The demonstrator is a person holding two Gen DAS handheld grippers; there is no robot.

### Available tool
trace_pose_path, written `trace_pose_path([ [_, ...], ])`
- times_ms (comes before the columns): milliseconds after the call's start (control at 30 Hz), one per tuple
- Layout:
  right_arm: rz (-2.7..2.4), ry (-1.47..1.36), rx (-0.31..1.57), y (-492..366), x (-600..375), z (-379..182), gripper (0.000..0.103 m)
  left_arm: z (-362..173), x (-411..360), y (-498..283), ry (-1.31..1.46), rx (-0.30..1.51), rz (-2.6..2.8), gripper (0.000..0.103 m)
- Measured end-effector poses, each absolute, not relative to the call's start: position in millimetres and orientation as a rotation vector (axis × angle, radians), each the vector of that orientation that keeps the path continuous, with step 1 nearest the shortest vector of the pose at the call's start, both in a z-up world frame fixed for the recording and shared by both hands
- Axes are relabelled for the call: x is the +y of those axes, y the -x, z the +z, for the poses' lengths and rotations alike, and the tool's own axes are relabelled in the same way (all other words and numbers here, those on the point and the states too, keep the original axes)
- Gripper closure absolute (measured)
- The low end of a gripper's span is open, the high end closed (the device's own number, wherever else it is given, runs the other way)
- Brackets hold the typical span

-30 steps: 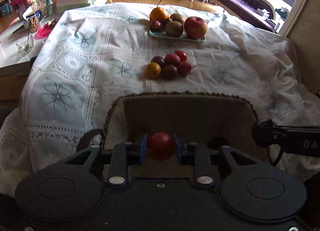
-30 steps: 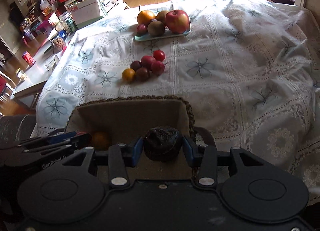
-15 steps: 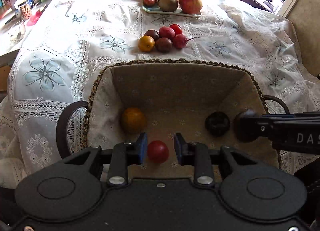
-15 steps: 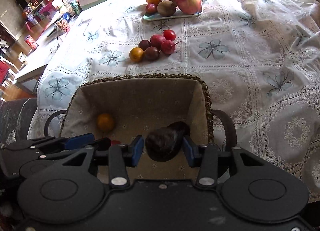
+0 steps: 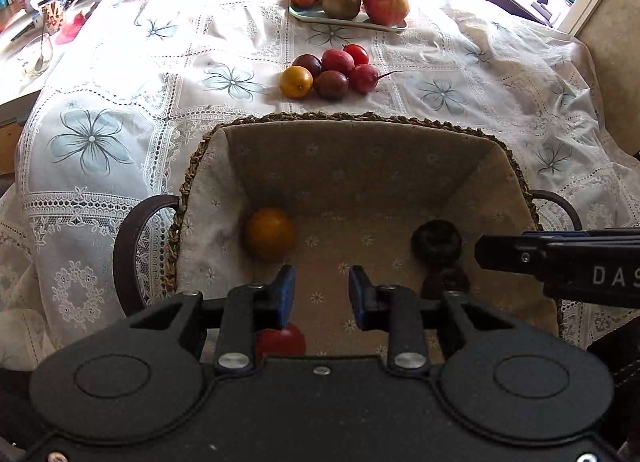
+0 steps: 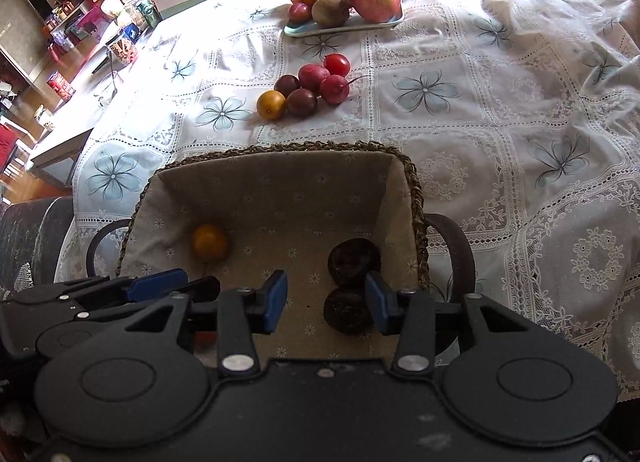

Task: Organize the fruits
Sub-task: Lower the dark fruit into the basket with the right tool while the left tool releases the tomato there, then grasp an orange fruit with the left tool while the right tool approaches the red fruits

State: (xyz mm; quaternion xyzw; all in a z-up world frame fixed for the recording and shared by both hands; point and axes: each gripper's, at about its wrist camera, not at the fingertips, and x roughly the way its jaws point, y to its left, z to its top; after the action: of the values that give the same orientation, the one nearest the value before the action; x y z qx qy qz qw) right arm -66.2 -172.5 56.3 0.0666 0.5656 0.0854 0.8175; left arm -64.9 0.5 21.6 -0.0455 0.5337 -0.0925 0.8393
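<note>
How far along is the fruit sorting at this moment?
Done: four fruits lie in the basket: an orange one, a red one and two dark ones. Both claws, left and right, are open and empty. Left: the six-fruit cluster on the cloth.

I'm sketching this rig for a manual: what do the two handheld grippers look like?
Both the left gripper and the right gripper are matte black plastic with two round discs, silver rivets and blue finger pads. White letters "DAS" mark the right one's side.

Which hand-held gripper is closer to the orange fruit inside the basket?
Left. The left hand-held gripper hangs open just beside the orange fruit; the right hand-held gripper is open across the basket, over the two dark fruits.
</note>
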Motion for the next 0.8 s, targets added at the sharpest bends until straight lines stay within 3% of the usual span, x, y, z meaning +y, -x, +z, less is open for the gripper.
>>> trace_pose_path([
  [533,0.174,-0.142,1.281,61.7,-167.1,48.9,0.057,26.1,4.8,60.8,0.101,1.123,-0.180,0.064],
  [800,0.129,-0.145,1.153,47.9,-171.5,84.0,0.056,47.2,14.8,41.6,0.105,1.068,-0.137,0.064],
])
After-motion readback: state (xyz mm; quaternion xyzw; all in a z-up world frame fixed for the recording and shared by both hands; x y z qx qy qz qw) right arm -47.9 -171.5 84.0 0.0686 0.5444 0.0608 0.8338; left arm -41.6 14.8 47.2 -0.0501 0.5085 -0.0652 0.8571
